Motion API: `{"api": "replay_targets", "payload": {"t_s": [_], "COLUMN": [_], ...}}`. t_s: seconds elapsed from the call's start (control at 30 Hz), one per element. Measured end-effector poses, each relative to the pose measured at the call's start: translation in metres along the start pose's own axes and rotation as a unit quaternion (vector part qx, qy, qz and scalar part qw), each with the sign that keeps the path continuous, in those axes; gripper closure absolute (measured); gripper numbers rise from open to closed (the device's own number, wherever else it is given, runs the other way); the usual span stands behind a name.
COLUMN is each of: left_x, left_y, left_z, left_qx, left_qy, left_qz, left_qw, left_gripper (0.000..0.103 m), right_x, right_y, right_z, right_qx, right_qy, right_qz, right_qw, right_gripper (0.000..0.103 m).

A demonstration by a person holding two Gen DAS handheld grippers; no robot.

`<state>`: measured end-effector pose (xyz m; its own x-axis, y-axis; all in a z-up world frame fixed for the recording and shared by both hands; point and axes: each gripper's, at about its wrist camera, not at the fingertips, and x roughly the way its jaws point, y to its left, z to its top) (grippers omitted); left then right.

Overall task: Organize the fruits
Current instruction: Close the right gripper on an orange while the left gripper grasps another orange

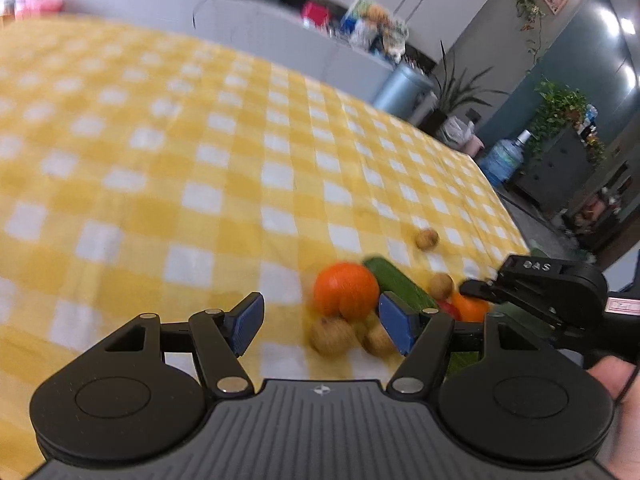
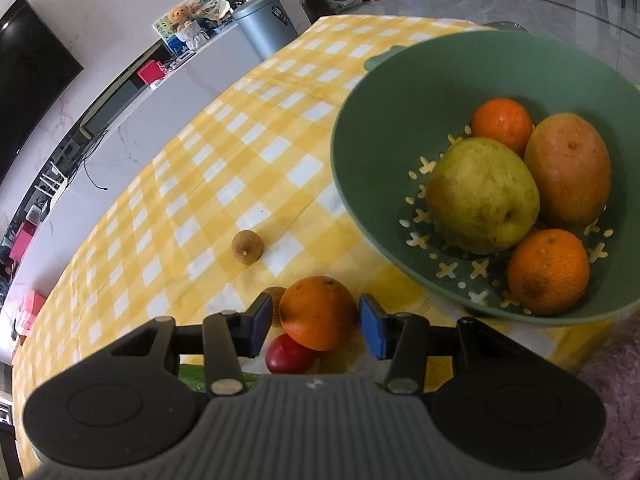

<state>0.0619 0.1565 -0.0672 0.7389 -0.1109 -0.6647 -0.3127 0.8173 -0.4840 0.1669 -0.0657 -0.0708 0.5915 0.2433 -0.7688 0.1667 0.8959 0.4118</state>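
Note:
In the left wrist view my left gripper (image 1: 322, 326) is open over the yellow checked cloth, with an orange (image 1: 346, 295) and small brown fruits (image 1: 332, 335) between and just beyond its fingertips. A cucumber (image 1: 400, 284) lies behind them. My right gripper (image 1: 478, 290) reaches in from the right over another orange (image 1: 470, 307). In the right wrist view my right gripper (image 2: 314, 326) is open with that orange (image 2: 318, 313) between its fingers, not clamped, above a red fruit (image 2: 289, 354). A green bowl (image 2: 384, 128) holds two oranges, a pear (image 2: 482, 196) and a mango (image 2: 568, 170).
Loose brown fruits lie on the cloth (image 1: 427, 239) (image 2: 247, 247). The table's far edge runs along a white counter. A grey bin (image 2: 266, 26), plants and a water bottle (image 1: 502, 160) stand beyond the table. A hand (image 1: 616, 412) shows at the right.

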Motion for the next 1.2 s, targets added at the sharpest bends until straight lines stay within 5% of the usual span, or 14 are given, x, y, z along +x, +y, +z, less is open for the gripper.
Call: {"api": "replay_targets", "payload": {"t_s": [0.17,0.67,0.97,1.07,1.13,1.2], "left_x": [0.0,0.024,0.042,0.041,0.039,0.037], "left_y": [0.004,-0.034,-0.027,-0.026,-0.027,-0.028], "left_z": [-0.002,-0.004,0.003,0.003,0.002,0.001], "left_qx": [-0.005,0.114,0.102,0.097,0.098,0.104], "left_qy": [-0.004,-0.005,0.01,0.01,0.003,0.0], "left_qz": [0.002,0.014,-0.013,-0.023,-0.015,-0.01], "left_qw": [1.0,0.9934,0.9946,0.995,0.9951,0.9945], "left_gripper": [0.026,0.023,0.024,0.034,0.054,0.054], "right_x": [0.006,0.003,0.001,0.001,0.001,0.001], "right_y": [-0.003,-0.017,-0.014,-0.012,-0.012,-0.012], "right_z": [0.0,-0.003,-0.006,-0.007,-0.007,-0.007], "right_qx": [0.003,0.011,-0.002,-0.008,-0.008,-0.007], "right_qy": [0.013,0.019,0.015,0.011,0.011,0.011], "right_qz": [0.004,0.031,0.028,0.025,0.025,0.026], "right_qw": [1.0,0.999,1.0,1.0,1.0,1.0], "right_gripper": [0.06,0.061,0.061,0.061,0.061,0.061]}}
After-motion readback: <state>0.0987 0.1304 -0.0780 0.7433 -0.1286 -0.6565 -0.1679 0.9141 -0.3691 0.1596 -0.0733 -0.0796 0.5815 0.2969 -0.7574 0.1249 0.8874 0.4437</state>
